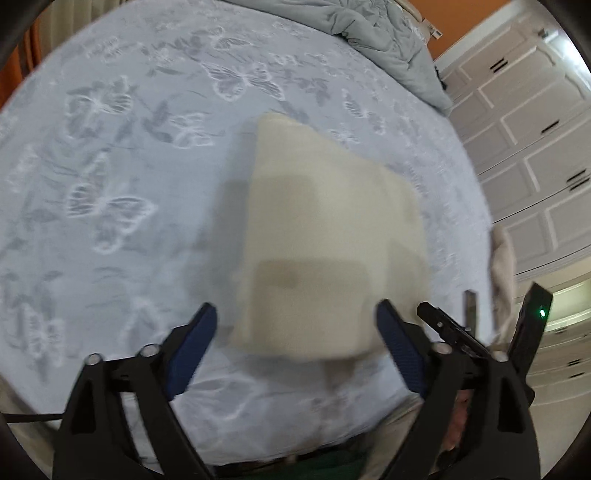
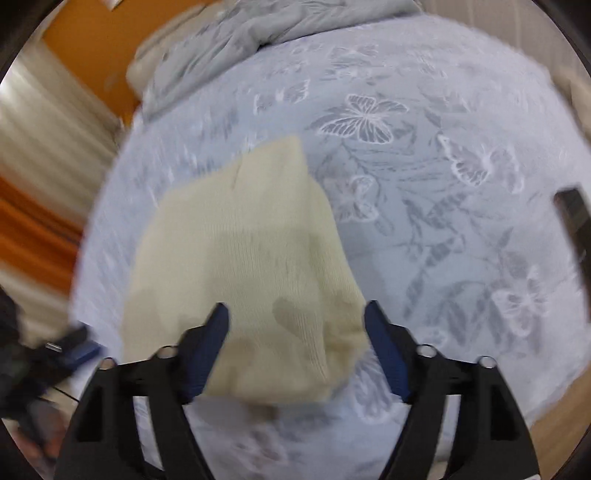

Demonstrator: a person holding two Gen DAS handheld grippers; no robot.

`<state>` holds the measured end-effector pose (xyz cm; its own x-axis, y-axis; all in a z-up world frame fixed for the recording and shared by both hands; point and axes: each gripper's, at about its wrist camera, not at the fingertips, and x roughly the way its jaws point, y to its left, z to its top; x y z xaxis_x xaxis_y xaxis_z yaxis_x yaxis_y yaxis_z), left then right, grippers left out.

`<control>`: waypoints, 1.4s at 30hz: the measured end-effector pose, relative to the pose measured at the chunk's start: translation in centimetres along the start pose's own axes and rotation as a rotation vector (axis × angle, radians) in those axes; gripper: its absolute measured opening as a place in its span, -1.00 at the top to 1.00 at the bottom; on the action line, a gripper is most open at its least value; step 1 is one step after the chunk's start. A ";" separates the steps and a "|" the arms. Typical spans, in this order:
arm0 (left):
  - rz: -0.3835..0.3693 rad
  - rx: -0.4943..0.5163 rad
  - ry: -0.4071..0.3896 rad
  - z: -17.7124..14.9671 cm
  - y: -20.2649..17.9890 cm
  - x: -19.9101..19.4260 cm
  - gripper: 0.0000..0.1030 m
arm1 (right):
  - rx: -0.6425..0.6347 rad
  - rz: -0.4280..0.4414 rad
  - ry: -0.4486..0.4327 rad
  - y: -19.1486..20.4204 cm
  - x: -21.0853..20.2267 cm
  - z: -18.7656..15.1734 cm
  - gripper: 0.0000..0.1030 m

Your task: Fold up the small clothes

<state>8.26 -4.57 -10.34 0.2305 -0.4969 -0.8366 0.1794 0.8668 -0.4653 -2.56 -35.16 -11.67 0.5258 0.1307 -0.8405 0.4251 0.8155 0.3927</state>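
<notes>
Bed (image 1: 110,229): it fills most of both views, covered by a pale blue-grey sheet printed with white and grey butterflies; the sheet shows at (image 2: 461,221) in the right wrist view too.
Wardrobe (image 1: 535,155): white panelled doors with dark handles run down the right edge of the left wrist view.
Quilt (image 1: 373,33): a grey crumpled quilt is bunched at the top of the left wrist view, right of centre; the right wrist view has it at the upper left to top centre (image 2: 236,33).
Wall (image 2: 88,48): orange, at the upper left of the right wrist view.
Garment (image 1: 325,240): a cream knitted piece, folded into a compact block, lies flat on the sheet at the centre of the left wrist view. In the right wrist view it sits at centre left (image 2: 240,266), with the knit ribs visible. Both views are blurred, so finer folds cannot be told.
Left gripper (image 1: 295,325): its blue-padded jaws stand wide apart at the bottom of its own view, the near end of the garment lying between them, nothing pinched.
Right gripper (image 2: 297,319): jaws spread wide in the same way at the bottom of its view, straddling the garment's near edge without clamping it. It also shows at the lower right of the left wrist view (image 1: 491,325), with a green light on it.
</notes>
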 end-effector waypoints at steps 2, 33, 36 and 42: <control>-0.004 -0.014 0.035 1.0 0.0 1.8 -0.78 | 0.073 0.049 0.057 -1.7 1.7 0.8 -0.52; -0.015 -0.127 0.212 4.4 0.9 11.8 -0.59 | 0.273 0.262 0.157 0.6 8.4 2.1 0.19; -0.074 -0.121 0.178 4.1 0.9 9.1 -0.30 | 0.230 0.286 0.174 2.3 5.9 1.4 0.20; -0.118 -0.128 0.218 0.1 2.5 4.7 -0.30 | 0.230 0.292 0.265 1.3 4.7 -4.3 0.12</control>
<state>9.88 -4.74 -15.44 0.0019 -0.5859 -0.8104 0.0669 0.8087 -0.5845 -2.74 -31.01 -16.68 0.4541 0.5006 -0.7370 0.4556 0.5804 0.6749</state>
